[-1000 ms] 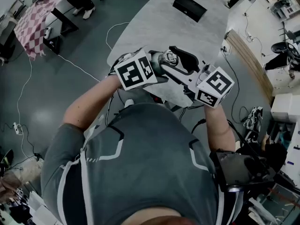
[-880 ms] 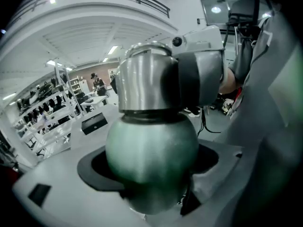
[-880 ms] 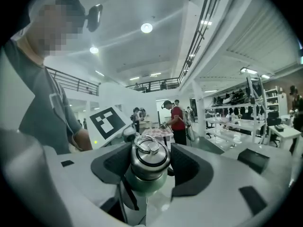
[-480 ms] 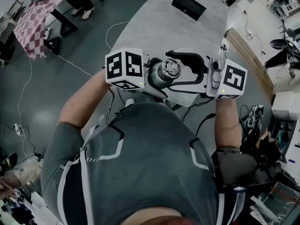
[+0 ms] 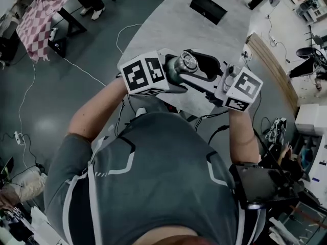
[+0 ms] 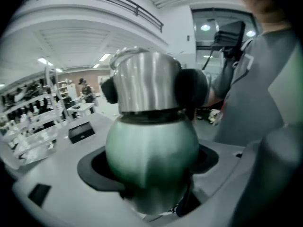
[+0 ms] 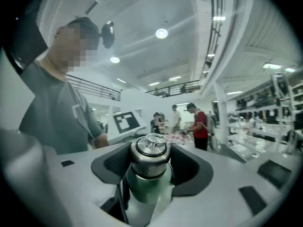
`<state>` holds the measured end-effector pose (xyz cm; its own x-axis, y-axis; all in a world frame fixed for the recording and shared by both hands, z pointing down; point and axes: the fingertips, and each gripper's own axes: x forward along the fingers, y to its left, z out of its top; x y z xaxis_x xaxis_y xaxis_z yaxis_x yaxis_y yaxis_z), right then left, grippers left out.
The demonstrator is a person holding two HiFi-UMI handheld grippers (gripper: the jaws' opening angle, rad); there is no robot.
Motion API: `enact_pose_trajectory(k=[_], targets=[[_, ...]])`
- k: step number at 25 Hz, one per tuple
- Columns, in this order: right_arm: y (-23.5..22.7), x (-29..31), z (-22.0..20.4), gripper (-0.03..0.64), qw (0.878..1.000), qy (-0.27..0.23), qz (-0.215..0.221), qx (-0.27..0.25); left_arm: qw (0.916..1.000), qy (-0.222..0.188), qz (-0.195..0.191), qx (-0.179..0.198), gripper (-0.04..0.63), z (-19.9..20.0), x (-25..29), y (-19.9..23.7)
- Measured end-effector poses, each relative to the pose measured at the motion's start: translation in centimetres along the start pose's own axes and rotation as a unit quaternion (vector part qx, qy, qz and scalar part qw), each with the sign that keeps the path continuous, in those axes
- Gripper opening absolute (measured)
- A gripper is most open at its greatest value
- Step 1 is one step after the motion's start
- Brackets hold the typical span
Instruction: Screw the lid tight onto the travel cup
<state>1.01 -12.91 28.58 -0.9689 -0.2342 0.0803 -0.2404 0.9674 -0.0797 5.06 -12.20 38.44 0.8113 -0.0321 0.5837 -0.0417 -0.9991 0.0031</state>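
Observation:
I hold a green travel cup (image 6: 151, 145) with a steel lid (image 5: 185, 63) in the air over the near edge of a round table. My left gripper (image 5: 172, 76) is shut on the cup's green body, whose sides fill its dark pads (image 6: 94, 167). My right gripper (image 7: 150, 161) comes from the other side. Its jaws are closing on the lid (image 7: 150, 150), and both black pads (image 7: 111, 164) lie against the lid's sides. In the left gripper view the lid (image 6: 147, 84) shows above the body with those pads on either side.
The grey round table (image 5: 189, 19) lies beyond the cup, with a black box (image 5: 207, 8) at its far side. Cables run over the floor at the left. A table with a checked cloth (image 5: 38, 19) stands far left. People stand by benches in the background.
The right gripper swung out and rolled half a second ago, then rolled back to about its first pose at the lid. The left gripper tipped with the cup and came back.

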Motion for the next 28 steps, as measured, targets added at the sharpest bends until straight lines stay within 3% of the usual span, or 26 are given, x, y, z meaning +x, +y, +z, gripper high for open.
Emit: enact_pose_trajectory(k=[3, 5, 7, 9, 11, 16, 20, 22, 24, 26, 28], targets=[[-2.7, 0.4, -2.6, 0.273, 0.993, 0.022, -0.109, 0.047, 0.9948, 0.058, 0.083, -0.007, 0.399, -2.8, 1.1, 3.1], [-3.0, 0.5, -3.1, 0.275, 0.99, 0.027, -0.123, 0.06, 0.9948, 0.055, 0.084, -0.017, 0.4, -3.2, 1.4, 3.2], [-2.4, 0.3, -2.6, 0.275, 0.993, 0.029, -0.108, 0.049, 0.9977, 0.03, 0.056, -0.025, 0.399, -2.3, 1.5, 2.3], [-1.0, -0.1, -1.7, 0.276, 0.998, 0.028, -0.062, 0.018, 0.9998, 0.005, 0.011, -0.016, 0.399, -1.1, 1.3, 0.8], [0.8, -0.7, -0.4, 0.321, 1.0, 0.011, 0.009, 0.003, 0.9984, -0.02, -0.052, 0.0, 0.4, 0.0, 0.7, -1.4], [4.5, -1.5, 2.6, 0.321, 0.985, -0.041, 0.167, -0.028, 0.9747, -0.081, -0.208, 0.018, 0.399, 2.6, -2.1, -6.2], [6.0, -0.9, 3.4, 0.318, 0.973, -0.05, 0.223, -0.044, 0.9629, -0.088, -0.253, 0.032, 0.399, 3.3, -2.8, -7.9], [6.2, -0.8, 3.4, 0.299, 0.971, -0.048, 0.229, -0.043, 0.9644, -0.087, -0.247, 0.037, 0.4, 3.5, -2.7, -8.0], [5.6, -0.8, 3.3, 0.298, 0.976, -0.052, 0.209, -0.032, 0.9713, -0.086, -0.219, 0.032, 0.399, 3.5, -2.3, -7.2], [4.1, -0.5, 2.6, 0.296, 0.986, -0.05, 0.157, -0.019, 0.9832, -0.071, -0.167, 0.02, 0.399, 2.8, -1.6, -5.4], [2.1, 0.1, 1.2, 0.295, 0.996, -0.032, 0.076, -0.013, 0.9947, -0.039, -0.095, 0.005, 0.399, 1.2, -0.7, -2.9]])
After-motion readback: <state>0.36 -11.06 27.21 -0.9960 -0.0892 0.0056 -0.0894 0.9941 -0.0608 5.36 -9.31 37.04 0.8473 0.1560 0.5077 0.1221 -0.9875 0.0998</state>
